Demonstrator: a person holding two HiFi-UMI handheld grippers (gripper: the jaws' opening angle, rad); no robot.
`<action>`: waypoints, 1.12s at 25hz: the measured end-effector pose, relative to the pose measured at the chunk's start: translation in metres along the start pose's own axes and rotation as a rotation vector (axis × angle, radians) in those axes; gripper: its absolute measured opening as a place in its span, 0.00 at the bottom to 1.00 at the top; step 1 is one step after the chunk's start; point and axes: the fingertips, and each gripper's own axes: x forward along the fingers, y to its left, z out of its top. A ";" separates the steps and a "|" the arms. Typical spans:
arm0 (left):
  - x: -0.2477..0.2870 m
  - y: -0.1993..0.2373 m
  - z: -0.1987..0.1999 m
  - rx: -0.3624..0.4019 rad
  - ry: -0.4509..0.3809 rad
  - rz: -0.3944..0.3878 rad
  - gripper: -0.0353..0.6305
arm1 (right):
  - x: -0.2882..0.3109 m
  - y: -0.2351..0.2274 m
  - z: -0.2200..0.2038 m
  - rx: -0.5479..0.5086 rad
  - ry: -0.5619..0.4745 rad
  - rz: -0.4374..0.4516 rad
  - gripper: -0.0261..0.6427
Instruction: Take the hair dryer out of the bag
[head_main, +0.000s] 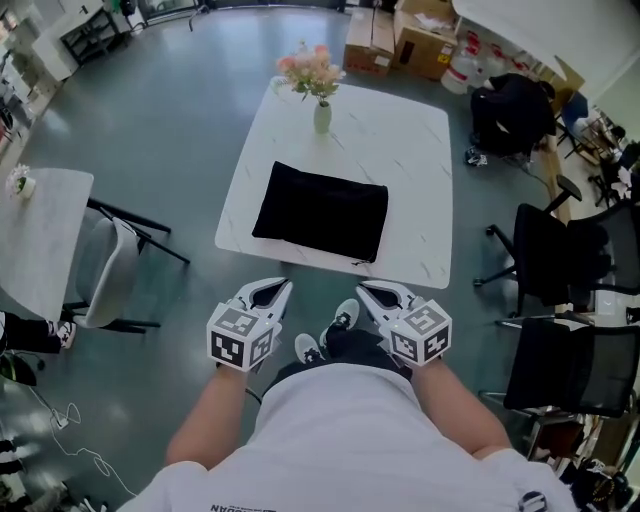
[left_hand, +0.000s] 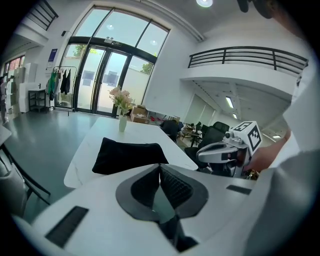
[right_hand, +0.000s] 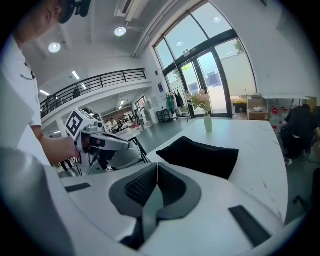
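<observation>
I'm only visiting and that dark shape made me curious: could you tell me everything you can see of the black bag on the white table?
The black bag is a soft, matte pouch that looks like cloth, roughly rectangular. It lies flat near the front edge of the white table and looks slightly puffed. No opening or contents show. A vase of flowers stands apart beyond it. Only the table touches it; the left gripper and right gripper are short of the table.
</observation>
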 end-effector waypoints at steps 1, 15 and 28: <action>0.003 0.001 0.003 0.000 0.000 -0.002 0.08 | 0.000 -0.003 0.002 0.005 -0.005 -0.003 0.06; 0.064 0.030 0.057 0.064 0.034 0.003 0.08 | 0.020 -0.070 0.039 0.056 -0.049 -0.003 0.06; 0.135 0.104 0.109 0.148 0.130 0.114 0.08 | 0.053 -0.161 0.075 0.053 -0.034 -0.009 0.06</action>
